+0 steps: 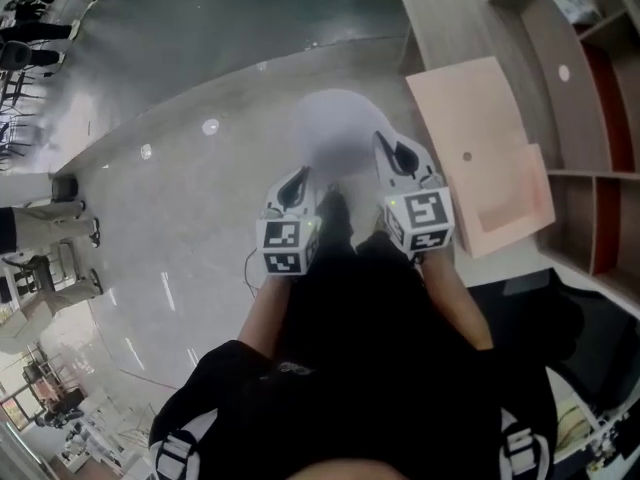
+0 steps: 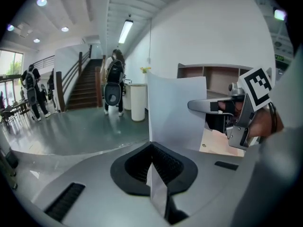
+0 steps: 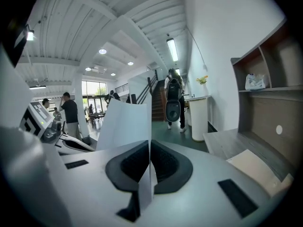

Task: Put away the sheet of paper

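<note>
1. This is a large open hall in a public or office-type building, not a home.
2. A polished grey floor (image 1: 190, 178) spreads wide and mirrors the ceiling lights.
3. A broad staircase with dark railings (image 2: 80, 86) climbs at the far end. Above it is a high white beamed ceiling (image 2: 90, 13) with round recessed lamps (image 2: 41, 2) and a long tube light (image 2: 125, 30).
4. Tall glazed windows (image 3: 92, 90) let in daylight.
5. Several people stand or walk about, among them a person with a dark backpack (image 2: 113, 86).
6. At one side, a pale wood-grain desk (image 1: 450, 28) adjoins a wooden shelf unit with open compartments (image 1: 585, 98).
</note>
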Available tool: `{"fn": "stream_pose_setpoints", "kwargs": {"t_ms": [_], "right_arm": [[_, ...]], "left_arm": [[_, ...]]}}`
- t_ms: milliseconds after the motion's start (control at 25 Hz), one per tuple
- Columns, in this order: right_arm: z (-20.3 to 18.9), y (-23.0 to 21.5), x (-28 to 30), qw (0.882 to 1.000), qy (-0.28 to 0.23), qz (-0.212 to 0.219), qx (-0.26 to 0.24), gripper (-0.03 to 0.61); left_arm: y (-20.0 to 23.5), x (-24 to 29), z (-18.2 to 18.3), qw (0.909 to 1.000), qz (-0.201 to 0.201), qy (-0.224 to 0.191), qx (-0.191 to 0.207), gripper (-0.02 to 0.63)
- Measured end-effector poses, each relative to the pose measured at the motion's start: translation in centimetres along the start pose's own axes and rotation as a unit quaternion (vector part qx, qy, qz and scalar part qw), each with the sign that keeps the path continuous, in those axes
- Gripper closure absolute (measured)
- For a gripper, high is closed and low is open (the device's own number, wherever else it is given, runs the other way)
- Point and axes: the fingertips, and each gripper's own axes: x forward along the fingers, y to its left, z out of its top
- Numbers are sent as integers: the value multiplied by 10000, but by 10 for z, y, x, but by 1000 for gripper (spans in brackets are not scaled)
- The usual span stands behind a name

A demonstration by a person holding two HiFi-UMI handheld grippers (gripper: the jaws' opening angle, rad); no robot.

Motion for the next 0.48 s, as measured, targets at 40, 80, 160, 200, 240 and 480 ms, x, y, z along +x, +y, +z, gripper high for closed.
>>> {"fn": "stream_pose_setpoints", "kwargs": {"t_ms": [40,80,160,200,240,480], "right_arm": [[0,-4,6,9999,34,-99,20,561],[0,-7,11,9998,69,-192,38,561],[-1,-15,23,9992,139,-366,70,561],[-1,-18,29,9988,176,-460,84,561],[-1,-23,35,9981,214,-571,98,561],[5,-40,57,9896,369,-1349,339,561]], "left_arm": [[4,9,4,9999,-109,18,47,569],[9,19,7,9997,-223,47,97,569],[16,38,14,9986,-456,153,223,569],[20,47,17,9977,-568,216,301,569],[23,56,21,9966,-680,265,377,569],[46,93,48,9863,-1441,302,742,569]]}}
